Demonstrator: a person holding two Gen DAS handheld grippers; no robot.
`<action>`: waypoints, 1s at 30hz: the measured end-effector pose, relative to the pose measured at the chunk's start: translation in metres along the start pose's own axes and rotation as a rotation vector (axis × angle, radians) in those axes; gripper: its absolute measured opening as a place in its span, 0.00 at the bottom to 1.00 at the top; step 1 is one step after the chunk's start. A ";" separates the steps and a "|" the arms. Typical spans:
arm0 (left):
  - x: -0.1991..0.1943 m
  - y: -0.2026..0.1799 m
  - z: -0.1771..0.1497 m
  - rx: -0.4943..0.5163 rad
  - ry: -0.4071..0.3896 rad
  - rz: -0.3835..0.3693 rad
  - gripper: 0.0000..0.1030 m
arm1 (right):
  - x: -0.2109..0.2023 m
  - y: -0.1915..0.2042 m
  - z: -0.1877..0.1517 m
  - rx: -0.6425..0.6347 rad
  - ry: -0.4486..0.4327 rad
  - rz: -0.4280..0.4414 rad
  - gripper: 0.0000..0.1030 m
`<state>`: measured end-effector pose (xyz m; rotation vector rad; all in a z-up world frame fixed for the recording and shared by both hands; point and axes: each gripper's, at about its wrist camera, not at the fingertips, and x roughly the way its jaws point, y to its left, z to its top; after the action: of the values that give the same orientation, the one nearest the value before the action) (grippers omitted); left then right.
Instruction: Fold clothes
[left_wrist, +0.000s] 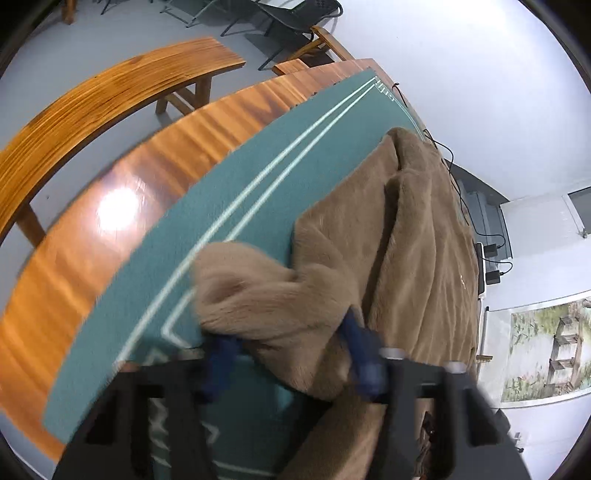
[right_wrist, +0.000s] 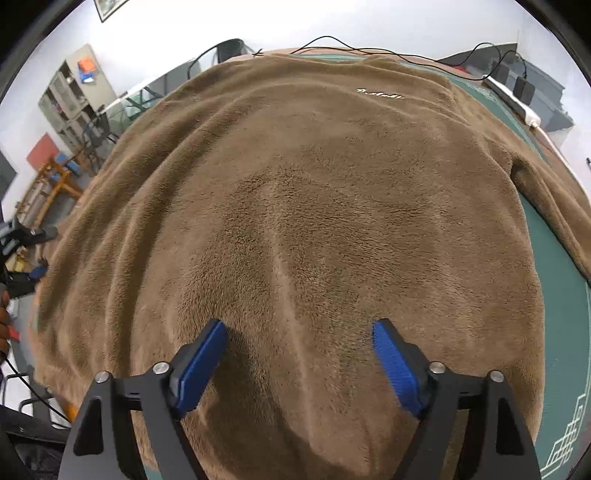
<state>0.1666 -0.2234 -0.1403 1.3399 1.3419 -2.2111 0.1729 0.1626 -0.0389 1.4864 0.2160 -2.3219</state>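
Green mat (left_wrist: 229, 192) on wooden table (left_wrist: 110, 206)

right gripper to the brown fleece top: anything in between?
Nothing visible. The right gripper hangs open directly over the brown fleece top, bare pile between its blue pads. The left gripper has a bunched sleeve between its pads.

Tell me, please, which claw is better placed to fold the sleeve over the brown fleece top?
Left. The left claw already has the sleeve bunched between its blue pads, whereas the right claw stands open over the middle of the fleece top, gripping nothing.
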 end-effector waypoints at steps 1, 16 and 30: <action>0.001 0.003 0.007 -0.007 0.006 -0.006 0.28 | 0.002 0.004 0.000 -0.011 0.002 -0.022 0.86; -0.054 0.022 0.068 0.040 -0.077 -0.066 0.15 | 0.011 0.012 -0.001 0.008 -0.018 -0.111 0.99; -0.142 0.061 0.146 -0.037 -0.403 0.002 0.14 | 0.011 0.003 -0.006 0.013 -0.053 -0.119 0.99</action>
<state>0.1965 -0.4078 -0.0393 0.8191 1.2181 -2.2821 0.1748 0.1591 -0.0509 1.4531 0.2823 -2.4570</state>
